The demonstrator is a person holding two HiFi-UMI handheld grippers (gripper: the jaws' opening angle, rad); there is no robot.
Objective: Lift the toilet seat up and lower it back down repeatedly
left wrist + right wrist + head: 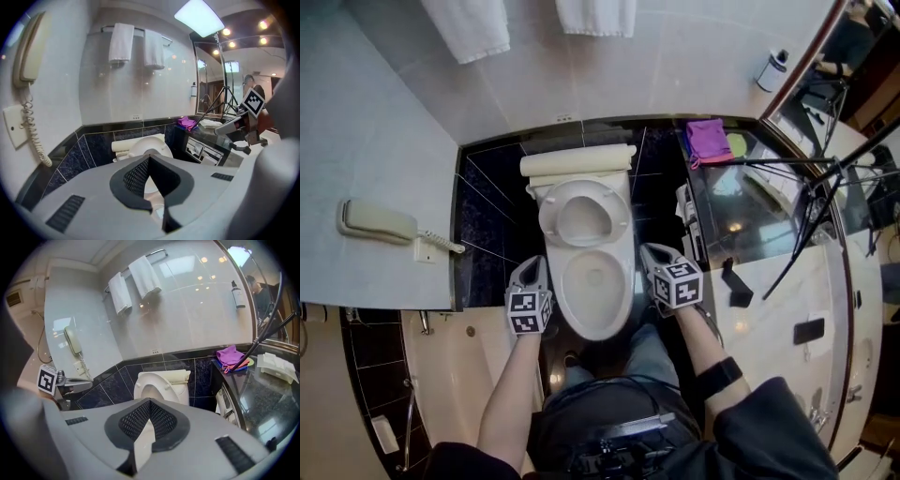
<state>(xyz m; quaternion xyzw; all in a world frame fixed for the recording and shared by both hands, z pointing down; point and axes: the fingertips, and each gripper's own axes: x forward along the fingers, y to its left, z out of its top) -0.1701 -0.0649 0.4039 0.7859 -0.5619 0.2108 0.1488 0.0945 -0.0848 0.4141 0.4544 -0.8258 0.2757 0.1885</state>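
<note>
So the seat (621,216) is already up, standing on edge at the back edge of the bowl (596,330) and tipped toward the back wall (675,56), with the bowl wide open below it. The toilet's long axis runs straight away from the person, and the two grippers sit on either side of the bowl's front half: left gripper (532,267) off the left edge, right gripper (654,251) off the right edge. Neither one is touching the bowl or the seat. Both have their fingers pressed together with nothing pinched between them. For either hand, the seat is ahead, inward toward the middle, and higher than the rim. My guess is the next move is bringing it back down, which means reaching forward over the rim to get at the ring's top edge. The right one looks slightly further forward, so it's a bit closer, but honestly it's nearly even.
</note>
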